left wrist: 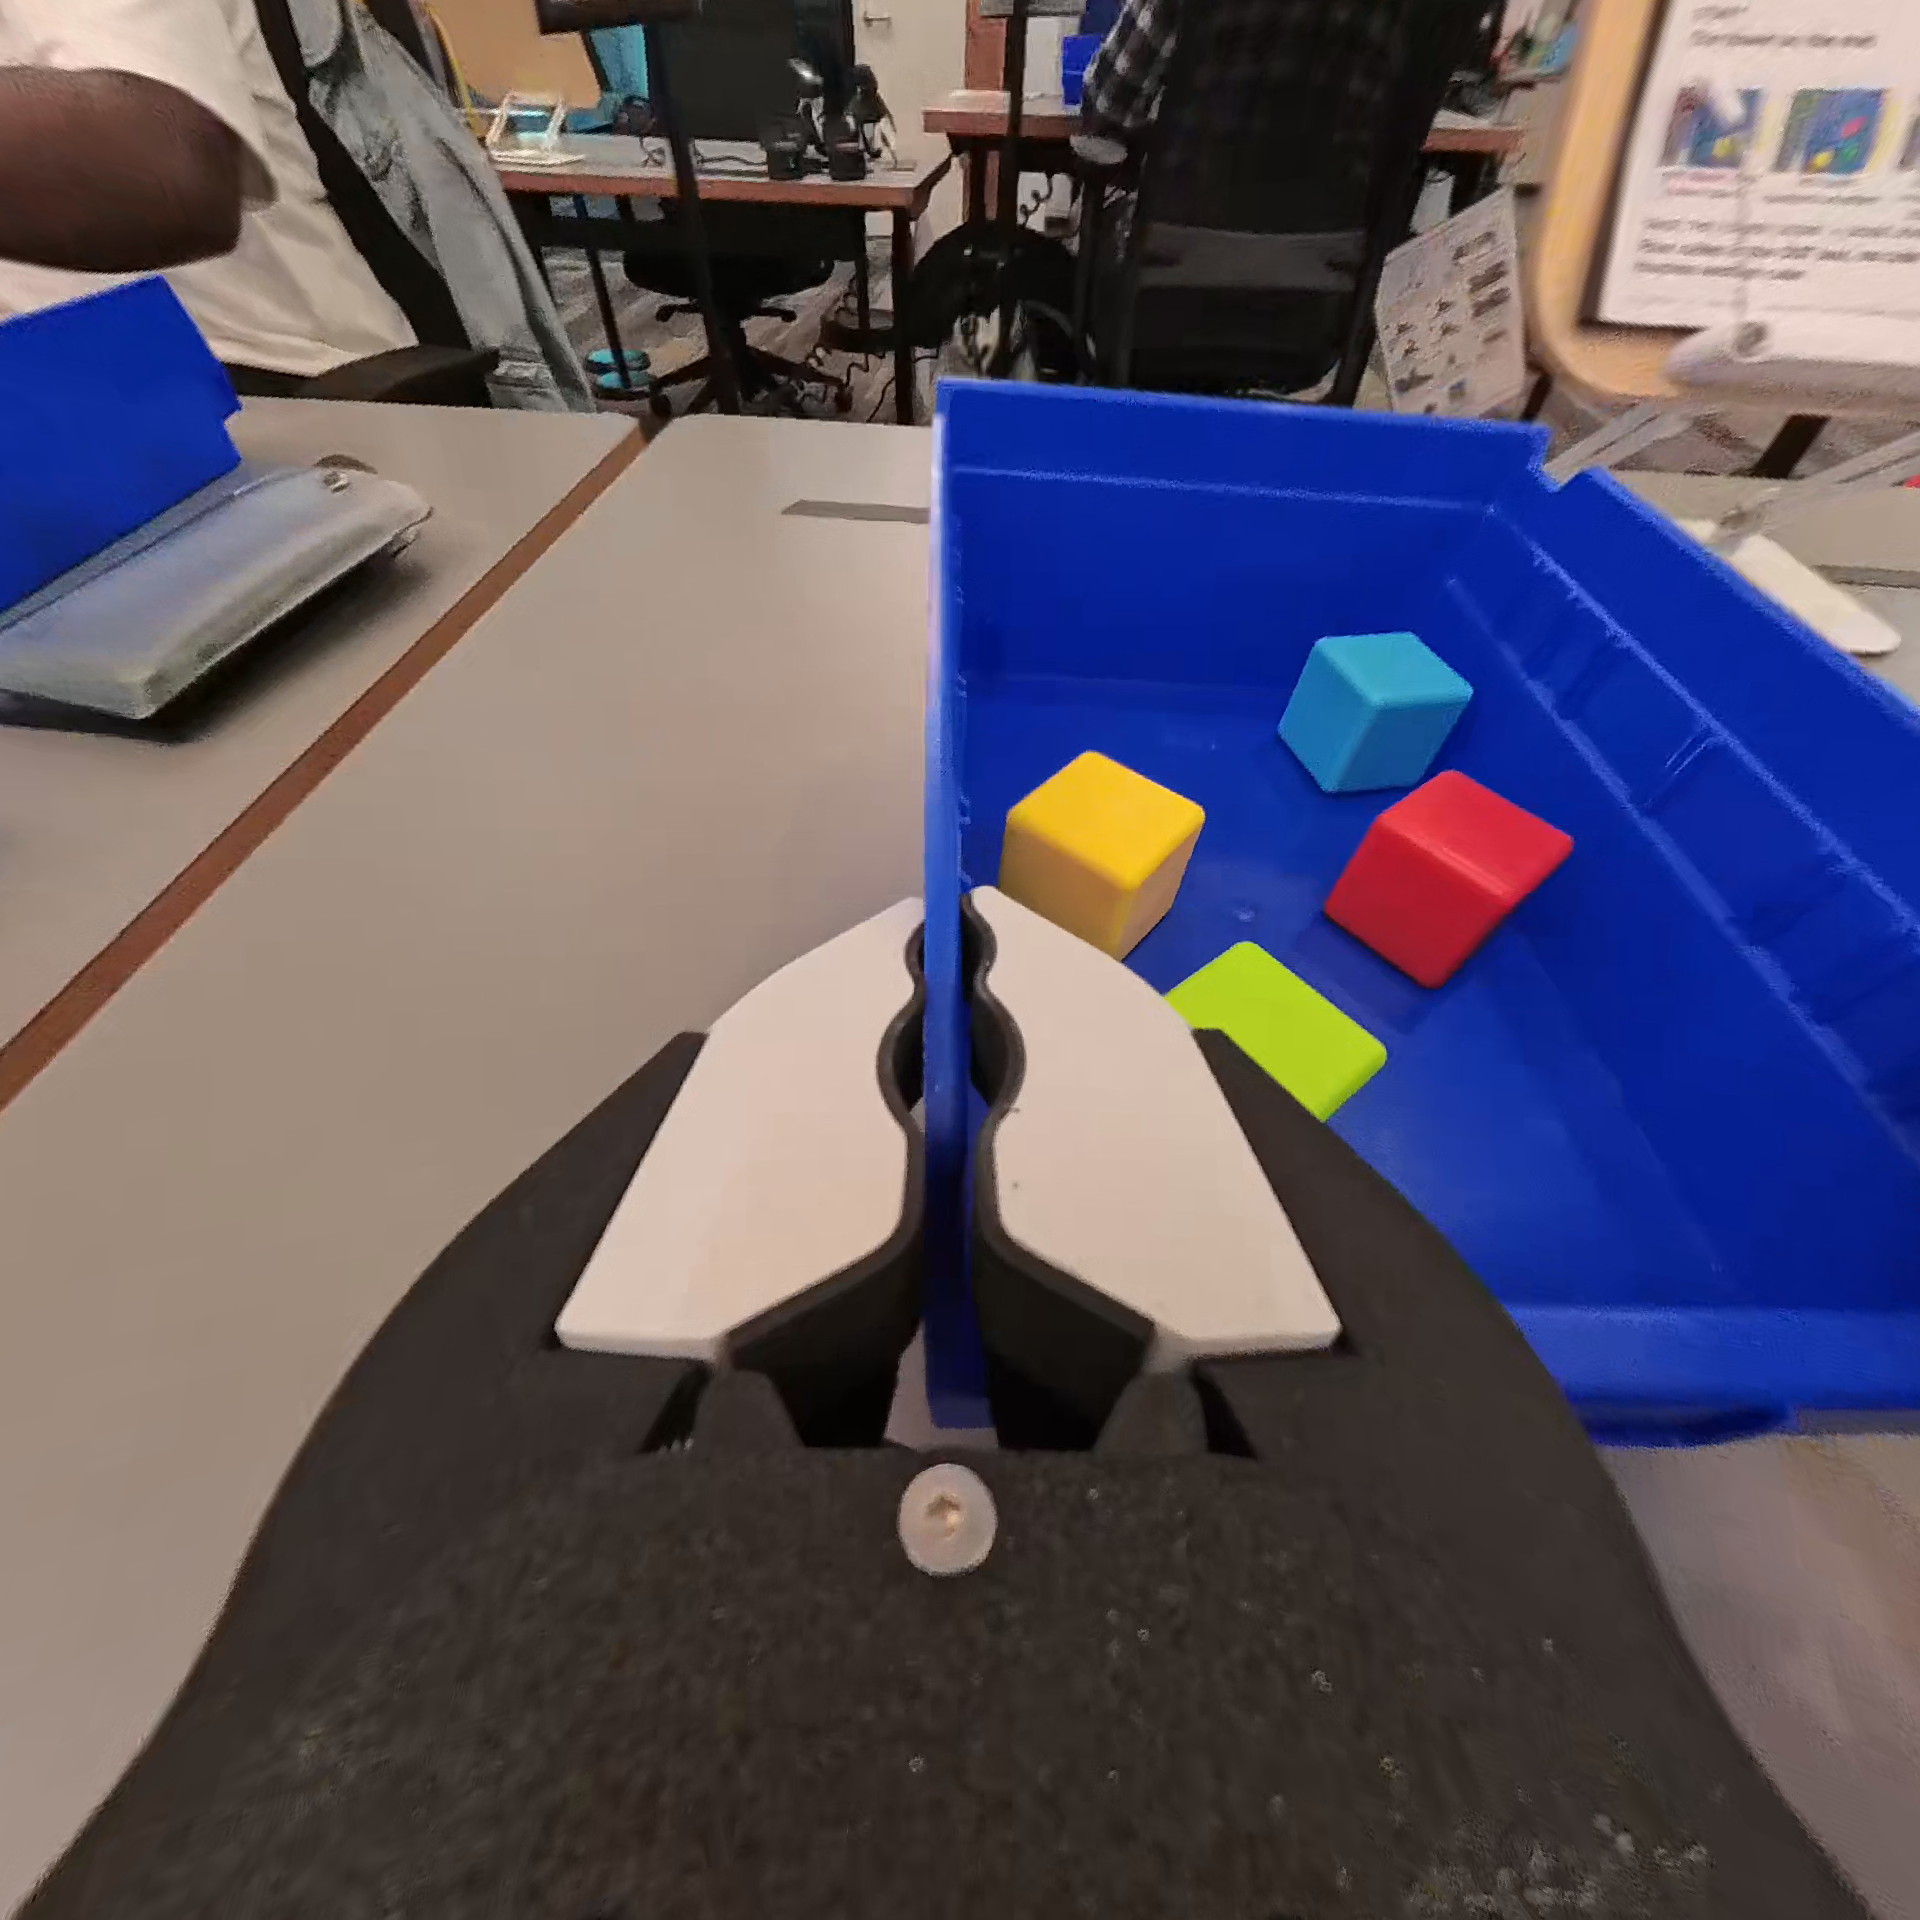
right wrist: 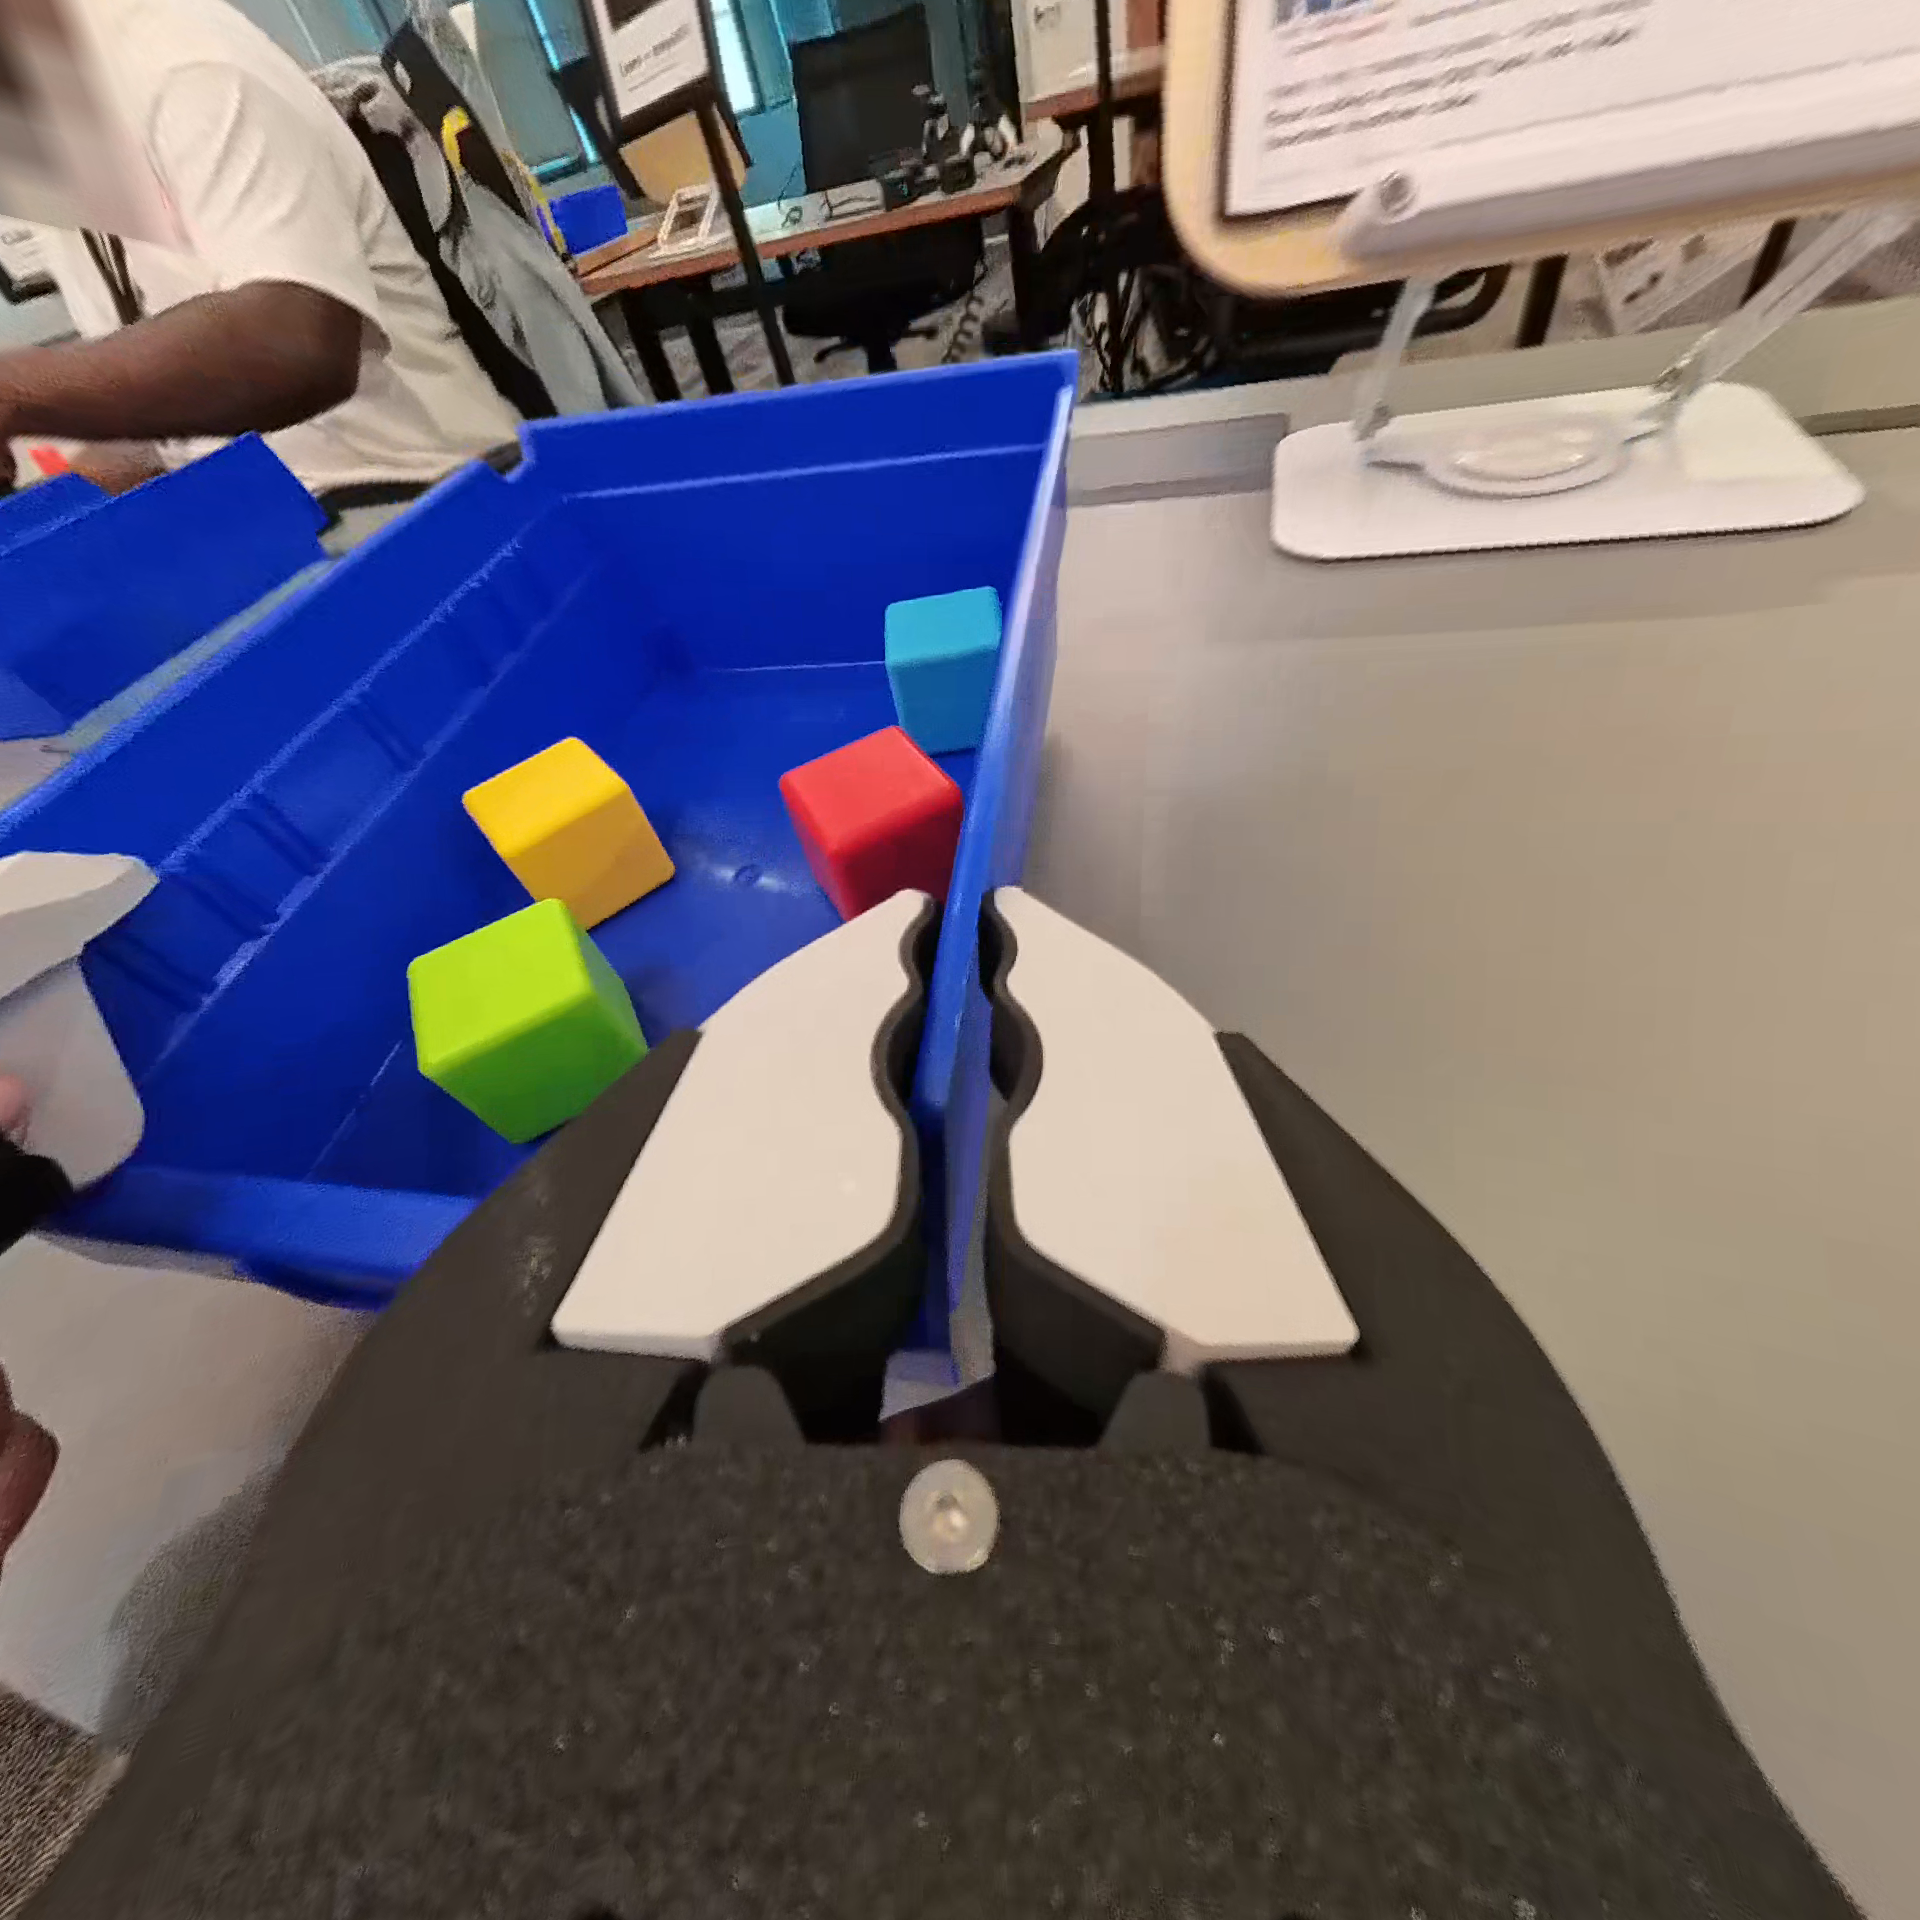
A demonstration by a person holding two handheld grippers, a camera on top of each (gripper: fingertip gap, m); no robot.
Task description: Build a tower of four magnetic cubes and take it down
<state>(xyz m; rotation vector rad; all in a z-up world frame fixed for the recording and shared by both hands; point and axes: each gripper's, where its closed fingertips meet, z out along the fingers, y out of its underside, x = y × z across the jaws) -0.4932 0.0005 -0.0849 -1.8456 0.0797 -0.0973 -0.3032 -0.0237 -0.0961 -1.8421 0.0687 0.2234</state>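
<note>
A blue plastic bin (left wrist: 1195, 561) (right wrist: 727, 499) stands on the grey table and holds loose cubes: light blue (left wrist: 1371, 712) (right wrist: 940, 665), red (left wrist: 1444, 873) (right wrist: 868, 816), yellow (left wrist: 1096, 847) (right wrist: 566, 826) and green (left wrist: 1278, 1023) (right wrist: 520, 1013). None are stacked. My left gripper (left wrist: 945, 925) is shut on the bin's left wall. My right gripper (right wrist: 961, 914) is shut on the bin's right wall. The left gripper also shows at the left edge of the right wrist view (right wrist: 62, 997).
A second blue bin (left wrist: 104, 426) (right wrist: 156, 551) and a grey pouch (left wrist: 197, 592) lie on the table to the left. A white stand base (right wrist: 1558, 478) sits at the back right. A person in a white shirt (right wrist: 260, 208) sits behind the table, near chairs and desks.
</note>
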